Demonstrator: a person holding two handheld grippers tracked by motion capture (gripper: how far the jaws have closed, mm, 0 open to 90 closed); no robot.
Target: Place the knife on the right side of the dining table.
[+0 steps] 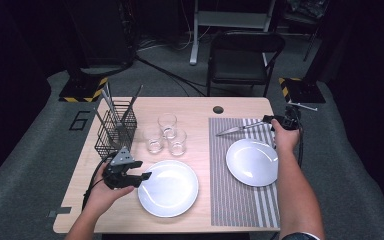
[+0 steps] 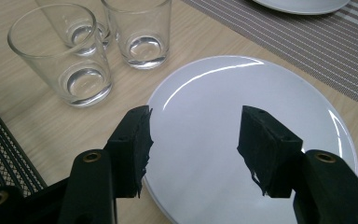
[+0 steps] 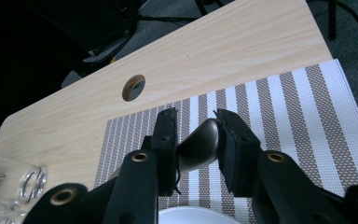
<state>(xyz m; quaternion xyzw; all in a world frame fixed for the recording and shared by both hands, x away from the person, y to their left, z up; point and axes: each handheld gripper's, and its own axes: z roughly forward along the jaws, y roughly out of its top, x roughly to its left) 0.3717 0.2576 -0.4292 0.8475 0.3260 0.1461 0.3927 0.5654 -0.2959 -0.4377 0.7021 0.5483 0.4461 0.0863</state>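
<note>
My right gripper (image 1: 271, 120) (image 3: 196, 135) is shut on the dark rounded handle of a knife (image 1: 235, 130) (image 3: 200, 148). The silver blade points left above the striped placemat (image 1: 240, 200) (image 3: 279, 107), just behind a white plate (image 1: 252, 162). My left gripper (image 1: 141, 170) (image 2: 193, 144) is open, its jaws wide apart over the left edge of a second white plate (image 1: 172, 192) (image 2: 242, 102) on the bare wood. Nothing is between its fingers.
Three empty glasses (image 1: 167, 135) (image 2: 70, 56) stand behind the left plate. A black wire basket (image 1: 115, 127) holding cutlery is at the table's left. A round cable hole (image 1: 218, 109) (image 3: 134, 87) sits near the far edge, and a black chair (image 1: 242, 55) stands beyond the table.
</note>
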